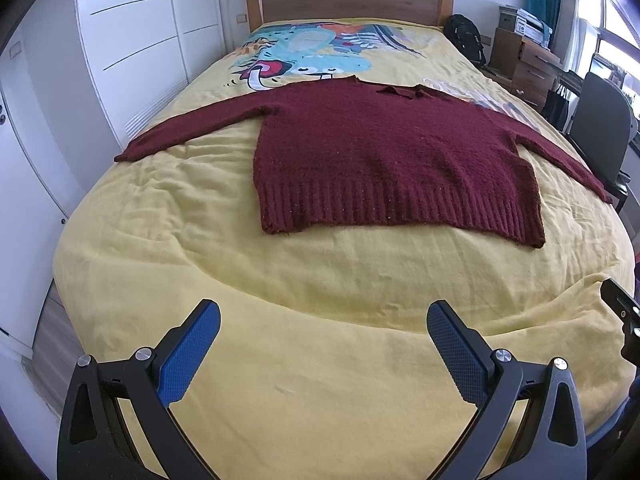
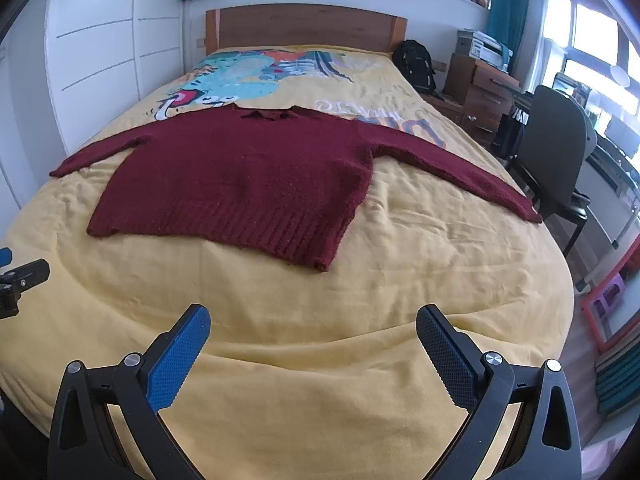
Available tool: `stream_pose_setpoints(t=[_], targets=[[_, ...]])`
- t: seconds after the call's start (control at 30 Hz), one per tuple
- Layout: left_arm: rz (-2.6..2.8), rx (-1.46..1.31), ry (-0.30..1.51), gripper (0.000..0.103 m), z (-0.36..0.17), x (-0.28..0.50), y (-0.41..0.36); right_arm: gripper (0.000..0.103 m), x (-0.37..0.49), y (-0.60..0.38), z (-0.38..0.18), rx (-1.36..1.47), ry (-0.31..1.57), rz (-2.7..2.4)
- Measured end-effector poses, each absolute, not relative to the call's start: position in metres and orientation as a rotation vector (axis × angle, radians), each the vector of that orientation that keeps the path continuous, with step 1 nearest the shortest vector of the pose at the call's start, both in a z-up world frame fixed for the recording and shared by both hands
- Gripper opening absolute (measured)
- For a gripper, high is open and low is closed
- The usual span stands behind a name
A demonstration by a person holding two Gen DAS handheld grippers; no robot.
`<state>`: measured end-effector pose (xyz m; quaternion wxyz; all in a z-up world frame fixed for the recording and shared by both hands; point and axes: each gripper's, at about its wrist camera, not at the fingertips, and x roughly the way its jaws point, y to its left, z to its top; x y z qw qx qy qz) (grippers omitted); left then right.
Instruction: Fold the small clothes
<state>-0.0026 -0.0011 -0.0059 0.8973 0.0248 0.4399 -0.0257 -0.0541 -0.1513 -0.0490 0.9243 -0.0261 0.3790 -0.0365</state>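
Two grippers, left gripper (image 1: 324,330) and right gripper (image 2: 313,334), jaws apart, one sweater (image 1: 384,148)

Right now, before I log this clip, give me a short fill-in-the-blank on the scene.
1. The dark red knitted sweater lies flat on the ____ printed bedspread.
2. Both sleeves are spread ____.
3. The fingers of the left gripper are ____.
4. The right gripper holds ____.

Missing: yellow; outward; open; nothing
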Motion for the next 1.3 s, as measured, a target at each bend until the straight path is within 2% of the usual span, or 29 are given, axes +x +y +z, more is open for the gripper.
stream_pose_setpoints(t=[1.3], targets=[[-0.068, 0.050, 1.004, 0.102, -0.015, 0.007, -0.004, 0.103, -0.038, -0.169, -0.060, 0.010, 0.812, -0.084]])
